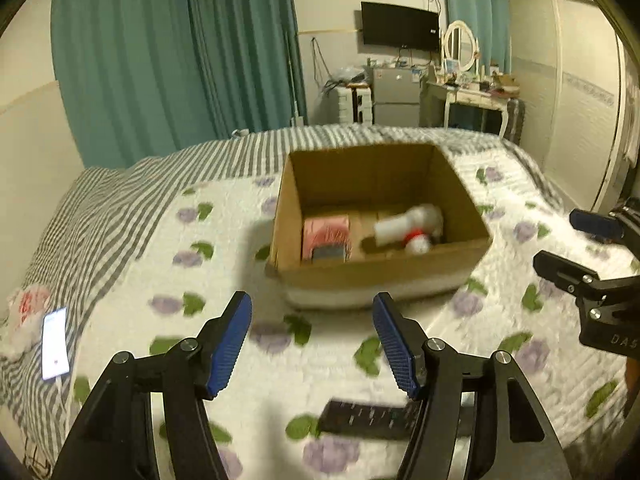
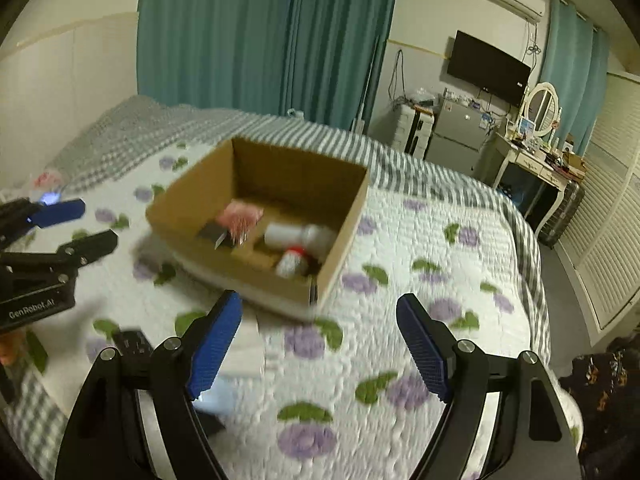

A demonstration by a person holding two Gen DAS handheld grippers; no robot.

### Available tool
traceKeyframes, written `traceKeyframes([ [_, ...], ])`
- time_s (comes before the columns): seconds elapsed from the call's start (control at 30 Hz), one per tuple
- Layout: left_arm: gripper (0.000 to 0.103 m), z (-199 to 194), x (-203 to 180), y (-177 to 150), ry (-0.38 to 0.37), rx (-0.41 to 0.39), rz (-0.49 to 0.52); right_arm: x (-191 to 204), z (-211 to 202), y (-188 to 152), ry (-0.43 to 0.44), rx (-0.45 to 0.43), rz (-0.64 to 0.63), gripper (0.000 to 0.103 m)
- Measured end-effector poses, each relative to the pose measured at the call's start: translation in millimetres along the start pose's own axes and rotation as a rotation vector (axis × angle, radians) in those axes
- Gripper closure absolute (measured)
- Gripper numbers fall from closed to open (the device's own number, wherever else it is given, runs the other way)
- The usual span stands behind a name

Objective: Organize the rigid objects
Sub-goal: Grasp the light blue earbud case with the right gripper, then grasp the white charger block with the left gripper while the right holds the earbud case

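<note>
Grippers first: your left gripper [image 1: 312, 344] and right gripper [image 2: 320, 348] both hang over the quilt [image 2: 400, 248] with jaws spread wide and nothing between them. Just beneath the left one a dark remote control [image 1: 368, 420] lies flat on the bed, not yet packed; a pale flat item near the right gripper is too blurred to name. Beyond sits the cardboard box [image 1: 384, 276], already holding a pink packet [image 1: 326, 232], a white bottle [image 1: 404, 224] and a red-capped bottle [image 1: 418, 242]. You seem between placements; next, I'd judge, drop onto the remote, pinch its narrow sides, and carry it to the box's free floor
</note>
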State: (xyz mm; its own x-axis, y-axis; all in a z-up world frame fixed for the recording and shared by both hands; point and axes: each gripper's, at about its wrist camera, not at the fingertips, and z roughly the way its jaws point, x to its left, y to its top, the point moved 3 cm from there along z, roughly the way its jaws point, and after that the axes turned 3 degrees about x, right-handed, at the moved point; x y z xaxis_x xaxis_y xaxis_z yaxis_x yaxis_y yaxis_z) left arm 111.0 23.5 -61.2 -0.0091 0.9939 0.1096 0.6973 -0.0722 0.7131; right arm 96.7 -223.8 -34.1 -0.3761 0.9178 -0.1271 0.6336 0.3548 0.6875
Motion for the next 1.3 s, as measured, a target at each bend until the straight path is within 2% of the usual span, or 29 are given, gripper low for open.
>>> traceKeyframes([
  [0.17, 0.037, 13.1, 2.0, -37.1, 0.015, 0.048, -0.043, 9.8, 26.9, -34.1, 0.022, 0.096, 0.035, 0.023],
  [0.27, 0.037, 22.6, 0.8, -48.3, 0.021, 0.074, -0.046, 18.2, 43.5, -48.9, 0.055, 0.154, 0.042, 0.023],
  [0.53, 0.037, 32.3, 0.3, -54.0, 0.012, 0.101, -0.066, 53.2, 63.0, -59.9, 0.172, 0.214, 0.013, 0.024],
  [0.63, 0.037, 34.0, 1.5, -54.8, 0.012, 0.107, -0.073, 65.3, 78.8, -65.3, 0.198, 0.272, 0.0, 0.026],
  [0.9, 0.037, 38.4, 0.9, -55.3, 0.017, 0.124, -0.071, 65.3, 103.2, -72.9, 0.246, 0.349, 0.051, 0.03],
  [1.0, 0.037, 40.0, 0.1, -55.7, 0.027, 0.134, -0.068, 66.1, 100.5, -73.9, 0.259, 0.346, 0.049, 0.038],
  [1.03, 0.037, 40.6, -0.2, -55.5, 0.03, 0.137, -0.067, 67.6, 98.4, -74.2, 0.271, 0.346, 0.041, 0.048],
  [1.07, 0.037, 40.4, -1.1, -55.1, 0.032, 0.139, -0.066, 68.2, 95.6, -74.4, 0.261, 0.341, 0.028, 0.051],
  [1.2, 0.037, 42.7, -5.4, -54.0, 0.038, 0.155, -0.06, 58.0, 85.0, -74.1, 0.279, 0.314, 0.054, 0.051],
  [1.3, 0.037, 45.2, -13.5, -51.9, 0.023, 0.162, -0.042, 40.0, 73.9, -64.2, 0.259, 0.265, 0.079, 0.051],
])
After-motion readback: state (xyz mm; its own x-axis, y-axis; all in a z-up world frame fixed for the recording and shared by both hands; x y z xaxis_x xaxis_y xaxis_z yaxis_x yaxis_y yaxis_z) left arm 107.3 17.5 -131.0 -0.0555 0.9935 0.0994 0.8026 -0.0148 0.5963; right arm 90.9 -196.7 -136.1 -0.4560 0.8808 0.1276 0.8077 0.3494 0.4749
